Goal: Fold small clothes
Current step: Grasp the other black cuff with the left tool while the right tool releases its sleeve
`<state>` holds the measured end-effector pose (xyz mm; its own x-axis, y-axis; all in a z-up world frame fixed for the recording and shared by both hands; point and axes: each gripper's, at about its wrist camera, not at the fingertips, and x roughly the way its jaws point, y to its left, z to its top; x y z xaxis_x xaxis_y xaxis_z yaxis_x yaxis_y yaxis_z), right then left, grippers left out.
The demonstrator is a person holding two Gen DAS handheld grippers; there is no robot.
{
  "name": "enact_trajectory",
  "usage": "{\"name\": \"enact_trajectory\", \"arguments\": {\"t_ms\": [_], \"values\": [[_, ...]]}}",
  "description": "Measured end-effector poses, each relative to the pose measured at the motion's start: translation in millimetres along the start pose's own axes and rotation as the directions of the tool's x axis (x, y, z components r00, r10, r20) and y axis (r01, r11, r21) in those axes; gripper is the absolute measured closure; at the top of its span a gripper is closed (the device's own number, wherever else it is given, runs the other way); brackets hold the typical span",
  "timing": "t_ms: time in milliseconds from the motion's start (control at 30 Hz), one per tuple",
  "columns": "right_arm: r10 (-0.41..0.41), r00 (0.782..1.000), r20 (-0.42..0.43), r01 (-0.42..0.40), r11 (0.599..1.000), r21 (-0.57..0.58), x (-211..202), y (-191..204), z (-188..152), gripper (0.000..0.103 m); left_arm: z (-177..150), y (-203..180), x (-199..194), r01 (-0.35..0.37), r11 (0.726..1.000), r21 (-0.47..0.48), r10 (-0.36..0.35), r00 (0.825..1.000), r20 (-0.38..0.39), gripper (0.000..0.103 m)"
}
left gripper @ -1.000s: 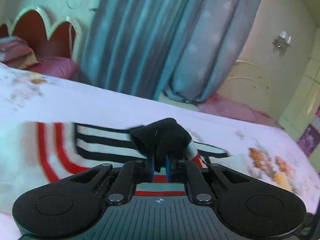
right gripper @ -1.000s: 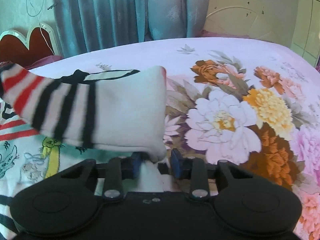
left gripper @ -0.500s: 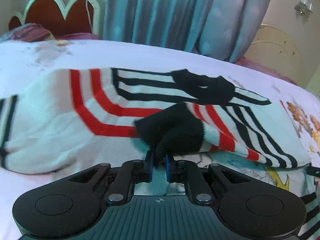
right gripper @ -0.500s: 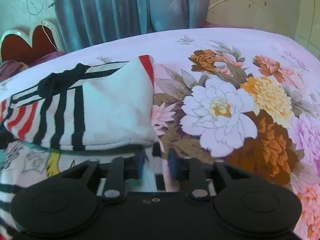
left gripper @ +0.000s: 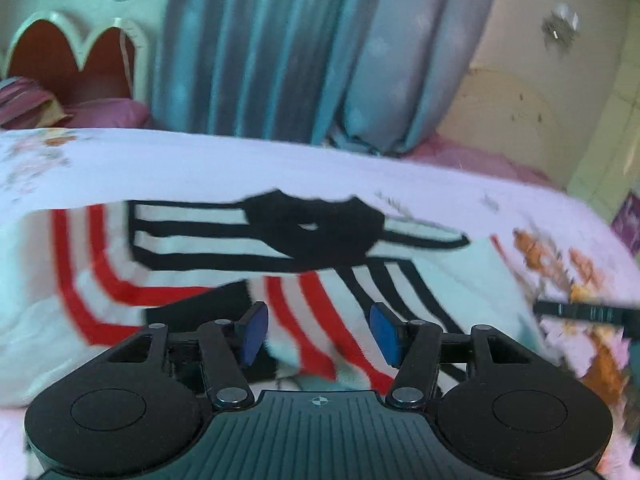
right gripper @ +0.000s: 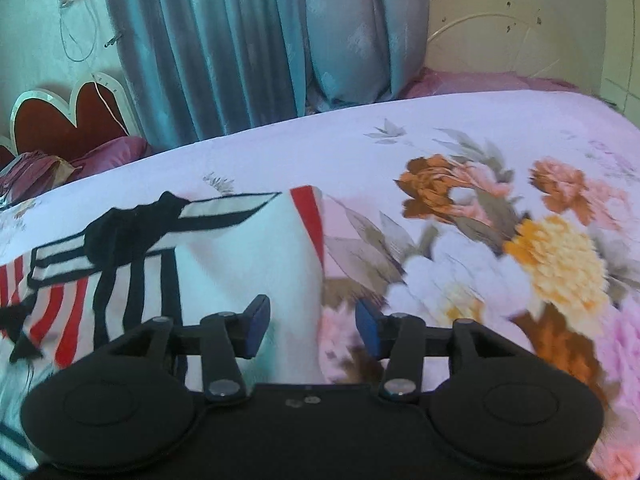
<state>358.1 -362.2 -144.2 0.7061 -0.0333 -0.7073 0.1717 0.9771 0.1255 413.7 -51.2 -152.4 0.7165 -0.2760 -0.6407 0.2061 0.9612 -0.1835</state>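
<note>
A small white garment with red and black stripes and black cuffs (left gripper: 312,236) lies folded on the bed, sleeves laid across its body. It also shows in the right wrist view (right gripper: 224,264). My left gripper (left gripper: 318,334) is open just above the garment's near edge, holding nothing. My right gripper (right gripper: 308,330) is open over the garment's right edge, holding nothing. The right gripper's tip shows at the right edge of the left wrist view (left gripper: 584,312).
The bed has a floral sheet (right gripper: 500,240) with large flowers to the right of the garment. Blue curtains (right gripper: 248,48) hang behind. A red scalloped headboard (right gripper: 64,120) and pink pillows (left gripper: 108,114) stand at the far left.
Both grippers have opened and let go of the garment. The black cuff and the white sleeve now lie flat on the garment, and both grippers have drawn back slightly.
</note>
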Motion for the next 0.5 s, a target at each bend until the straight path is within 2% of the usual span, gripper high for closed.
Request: {"name": "enact_trajectory", "arguments": {"t_ms": [100, 167, 267, 300, 333, 400, 467, 500], "values": [[0.005, 1.0, -0.026, -0.004, 1.0, 0.03, 24, -2, 14, 0.05, -19, 11, 22, -0.069, 0.997, 0.036, 0.072, 0.995, -0.067, 0.047], [0.004, 0.999, -0.033, -0.002, 0.999, 0.047, 39, -4, 22, 0.049, -31, 26, 16, -0.056, 0.998, 0.03, 0.057, 0.998, -0.028, 0.047], [0.019, 0.998, -0.054, -0.014, 0.997, 0.077, 63, -7, 32, 0.049, -32, 24, 11, -0.076, 0.996, 0.051, 0.078, 0.996, -0.034, 0.045], [0.029, 0.998, -0.058, -0.024, 0.996, 0.091, 69, -7, 35, 0.052, -30, 26, 13, -0.082, 0.996, 0.033, 0.084, 0.995, -0.045, 0.044], [0.039, 0.998, -0.059, -0.033, 0.994, 0.104, 75, -8, 39, 0.062, -28, 28, 12, -0.085, 0.996, 0.007, 0.085, 0.995, -0.051, 0.044], [0.064, 0.995, -0.074, -0.054, 0.99, 0.129, 86, -8, 44, 0.075, -26, 30, 12, -0.104, 0.994, -0.016, 0.104, 0.993, -0.048, 0.044], [0.076, 0.994, -0.083, -0.063, 0.987, 0.15, 92, -8, 44, 0.081, -29, 34, 15, -0.103, 0.995, 0.001, 0.103, 0.993, -0.049, 0.044], [0.068, 0.995, -0.077, -0.058, 0.991, 0.122, 90, -5, 43, 0.086, -32, 37, 17, -0.101, 0.995, 0.003, 0.101, 0.994, -0.045, 0.044]]}}
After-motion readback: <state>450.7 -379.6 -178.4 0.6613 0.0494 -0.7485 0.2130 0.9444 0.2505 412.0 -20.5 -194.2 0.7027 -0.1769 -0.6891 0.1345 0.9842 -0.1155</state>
